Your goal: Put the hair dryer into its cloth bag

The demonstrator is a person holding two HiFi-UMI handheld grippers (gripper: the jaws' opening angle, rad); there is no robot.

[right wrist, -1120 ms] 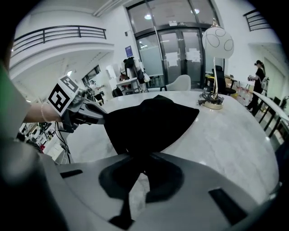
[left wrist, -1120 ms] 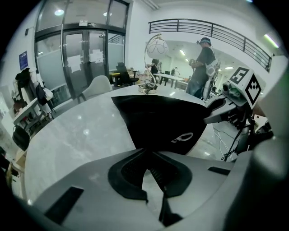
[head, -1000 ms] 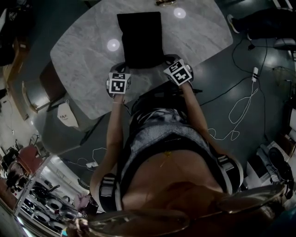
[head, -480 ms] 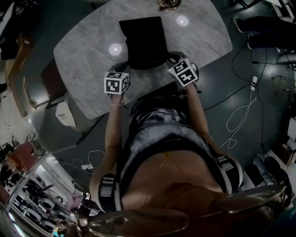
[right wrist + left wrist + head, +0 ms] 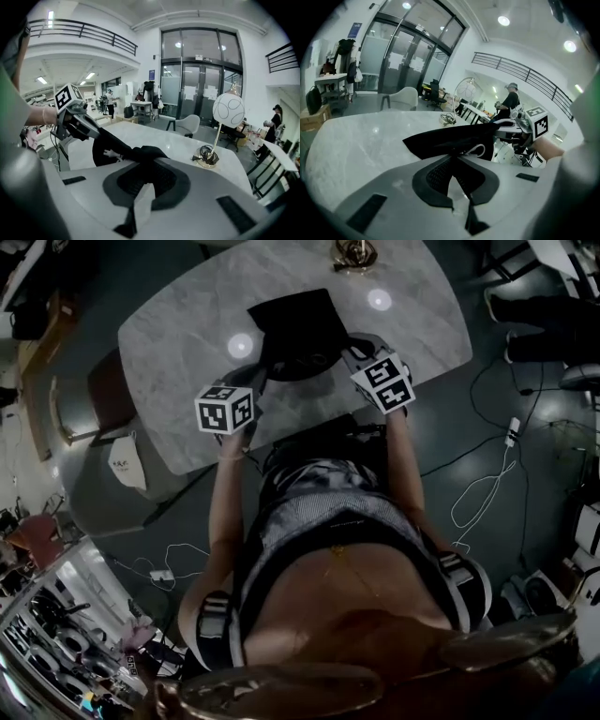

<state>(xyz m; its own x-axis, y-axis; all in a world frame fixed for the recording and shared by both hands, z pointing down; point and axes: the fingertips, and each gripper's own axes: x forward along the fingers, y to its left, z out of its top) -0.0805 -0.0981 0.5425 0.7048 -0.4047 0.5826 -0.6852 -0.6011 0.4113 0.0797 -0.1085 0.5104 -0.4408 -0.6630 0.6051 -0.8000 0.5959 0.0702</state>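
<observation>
A black cloth bag (image 5: 295, 324) lies on the marble table (image 5: 178, 343), its near edge raised between both grippers. My left gripper (image 5: 263, 371) is shut on the bag's near left corner. My right gripper (image 5: 352, 345) is shut on the near right corner. In the left gripper view the bag (image 5: 454, 138) hangs from the left gripper (image 5: 457, 159), with a white drawstring loop (image 5: 477, 150) showing and the right gripper (image 5: 520, 131) beyond. In the right gripper view the bag (image 5: 117, 150) stretches from the right gripper (image 5: 144, 173) to the left gripper (image 5: 75, 122). No hair dryer shows.
A lamp with a gold base (image 5: 354, 254) and a round white shade (image 5: 228, 110) stands at the table's far edge. A chair (image 5: 103, 395) sits left of the table. White cables (image 5: 487, 484) trail on the floor at the right. A person (image 5: 508, 101) stands far off.
Both grippers have risen, lifting the bag's near edge off the table. The bag now looks shorter and bunched toward the far side.
</observation>
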